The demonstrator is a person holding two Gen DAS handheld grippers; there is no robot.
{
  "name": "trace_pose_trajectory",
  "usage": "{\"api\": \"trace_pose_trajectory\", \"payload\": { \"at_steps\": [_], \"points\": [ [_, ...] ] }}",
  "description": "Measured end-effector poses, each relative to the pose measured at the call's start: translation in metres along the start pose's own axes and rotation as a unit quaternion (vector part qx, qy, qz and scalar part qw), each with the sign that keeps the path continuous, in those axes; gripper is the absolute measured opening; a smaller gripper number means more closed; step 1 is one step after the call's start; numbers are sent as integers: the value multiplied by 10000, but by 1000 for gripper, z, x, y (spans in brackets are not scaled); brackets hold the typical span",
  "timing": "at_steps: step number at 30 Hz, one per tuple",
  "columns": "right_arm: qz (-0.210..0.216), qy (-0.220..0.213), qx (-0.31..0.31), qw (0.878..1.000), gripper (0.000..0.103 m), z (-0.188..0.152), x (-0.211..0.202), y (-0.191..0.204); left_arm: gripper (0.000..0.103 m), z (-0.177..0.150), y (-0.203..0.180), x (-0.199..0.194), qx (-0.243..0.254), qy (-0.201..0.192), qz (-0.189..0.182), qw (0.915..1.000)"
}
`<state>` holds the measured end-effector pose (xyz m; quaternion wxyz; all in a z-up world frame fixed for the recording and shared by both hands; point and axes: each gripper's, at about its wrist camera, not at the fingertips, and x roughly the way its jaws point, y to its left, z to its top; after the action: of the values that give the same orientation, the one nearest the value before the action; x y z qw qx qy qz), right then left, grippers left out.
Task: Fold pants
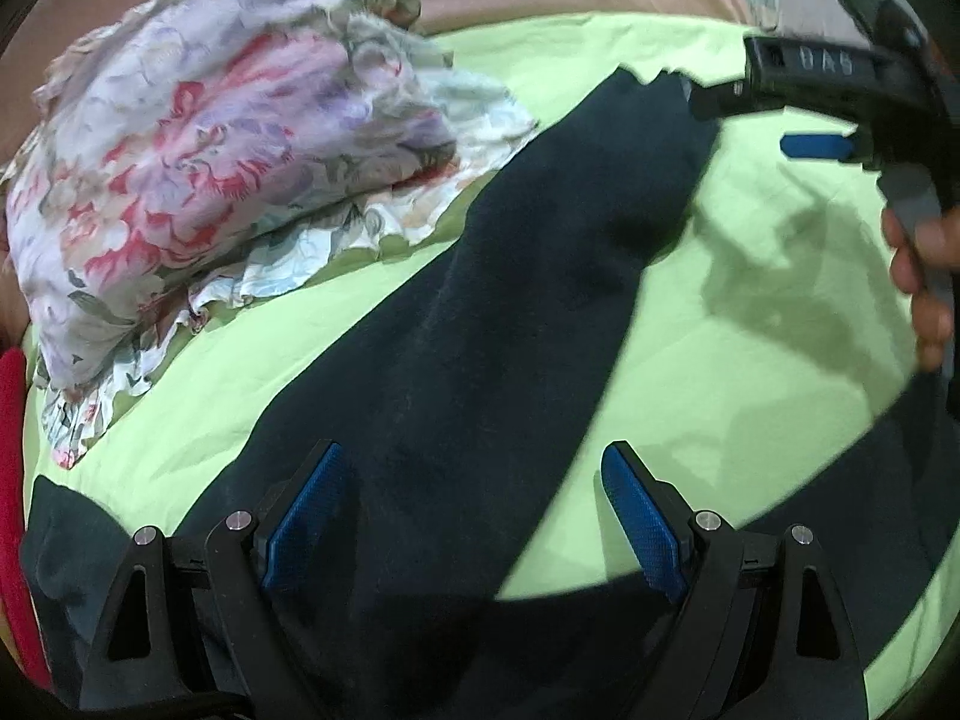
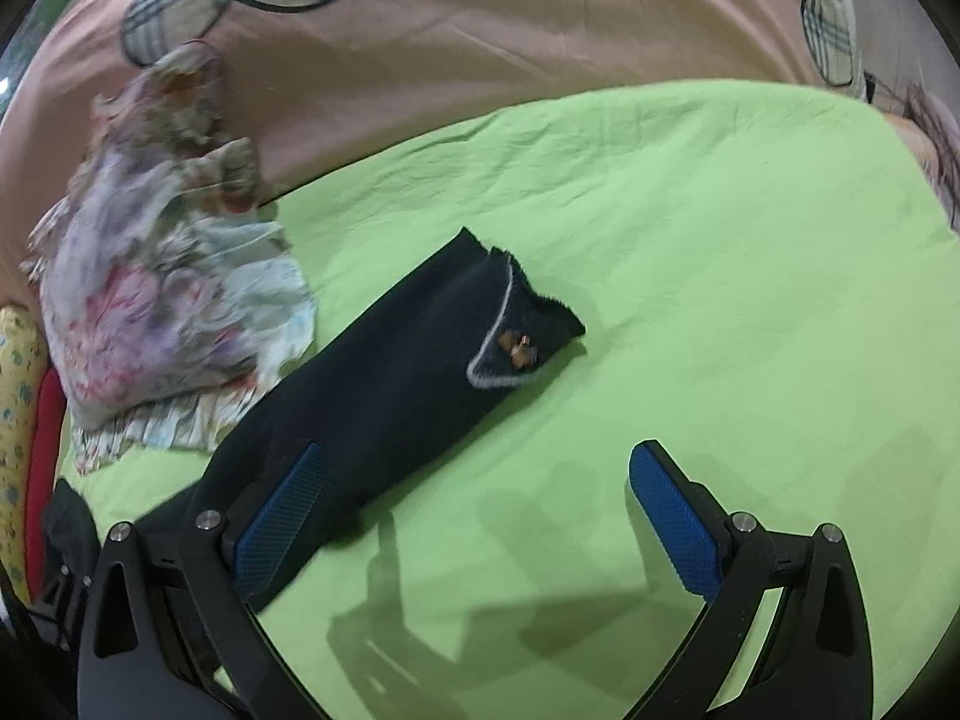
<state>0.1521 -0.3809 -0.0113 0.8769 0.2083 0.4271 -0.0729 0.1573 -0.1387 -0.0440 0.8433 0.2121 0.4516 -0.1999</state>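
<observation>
The dark navy pants (image 2: pixel 384 384) lie stretched diagonally across my lime-green bedsheet (image 2: pixel 690 276), waistband end with a light-trimmed flap and a small brass fastener farthest from me. My left gripper (image 1: pixel 474 516) hangs spread wide over the near part, pinching nothing. My right gripper (image 2: pixel 474 516) is also spread, empty, beside the cloth. A floral pillow (image 1: pixel 198 168) sits just left of the pants.

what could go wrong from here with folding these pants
The floral cloth pile lies right against the dark pants, so a grab with the open left gripper might catch both. The far end is already bunched, which may fold in crooked. The right gripper is open, holding nothing.
</observation>
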Motion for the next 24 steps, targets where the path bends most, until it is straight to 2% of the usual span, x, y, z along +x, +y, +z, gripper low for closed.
{"api": "trace_pose_trajectory", "payload": {
  "at_steps": [3,5,6,7,8,9,10,11,12,13,14,24],
  "points": [
    [94,107,102,9998,89,9,15,-4,88,2,2,15,29,226,-40,9997],
    [159,233,199,9994,75,13,25,-6,88,2,-1,22,190,288,-25,9994],
    [172,286,214,9992,62,15,29,-6,87,1,-3,24,329,278,3,9991],
    [178,331,205,9991,53,16,32,-6,85,1,-5,24,405,269,18,9988],
    [202,355,180,9990,40,18,33,-5,75,0,-7,24,491,249,-9,9985],
    [225,366,146,9990,28,18,33,-4,70,0,-9,24,550,246,-53,9982],
    [212,359,118,9991,18,19,31,-3,57,0,-9,24,585,231,-47,9980],
    [185,320,82,9993,15,20,27,-2,41,2,-10,22,644,216,-44,9977],
    [169,283,77,9994,13,20,23,-2,34,3,-8,21,658,212,-116,9975],
    [180,239,94,9995,11,20,18,-2,18,5,-6,19,634,220,-177,9976],
    [194,206,124,9995,9,20,12,-3,13,8,-1,17,573,233,-287,9977],
    [288,23,526,9982,8,3,-57,-9,10,13,23,-31,569,-105,-698,9959]
  ]
}}
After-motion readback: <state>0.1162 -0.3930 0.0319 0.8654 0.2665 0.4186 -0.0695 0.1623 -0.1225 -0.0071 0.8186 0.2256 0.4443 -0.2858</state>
